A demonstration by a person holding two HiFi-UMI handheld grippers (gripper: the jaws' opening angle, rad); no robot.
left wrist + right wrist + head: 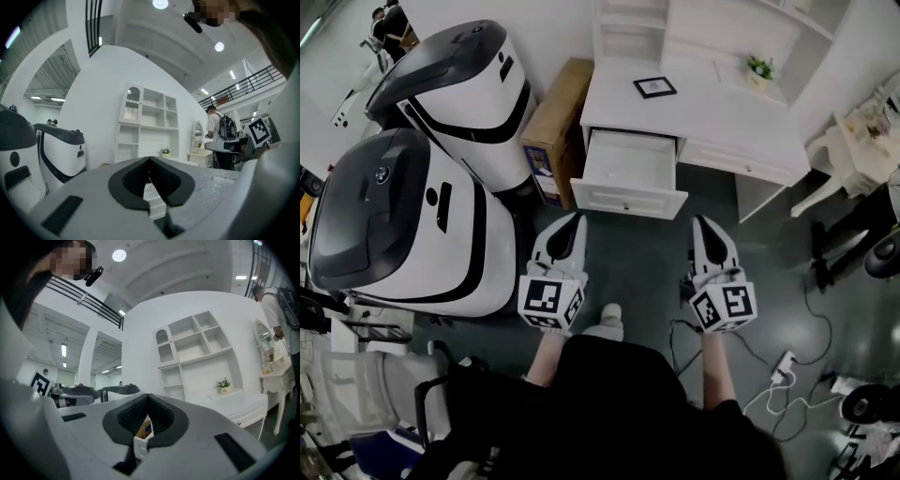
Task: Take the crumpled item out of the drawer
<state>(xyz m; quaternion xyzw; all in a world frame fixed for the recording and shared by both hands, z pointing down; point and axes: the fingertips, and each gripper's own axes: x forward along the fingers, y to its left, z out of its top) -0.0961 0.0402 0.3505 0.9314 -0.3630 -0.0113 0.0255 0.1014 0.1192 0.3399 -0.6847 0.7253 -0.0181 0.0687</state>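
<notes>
The white drawer (628, 173) stands pulled out of the white desk (712, 108). Its inside looks plain white, and I can make out no crumpled item in it. My left gripper (574, 221) and right gripper (704, 223) are held side by side over the dark floor, just short of the drawer front and pointing at it. In the left gripper view the left gripper (150, 159) has its jaw tips touching with nothing held, and part of the drawer (151, 197) shows through the gap behind them. The right gripper (147, 396) is likewise shut and empty.
Two large white-and-black machines (403, 220) (459, 84) fill the left side. A cardboard box (555, 127) leans beside the drawer. On the desk are a picture frame (654, 87) and a small plant (758, 67). Cables and a power strip (783, 366) lie on the floor at right.
</notes>
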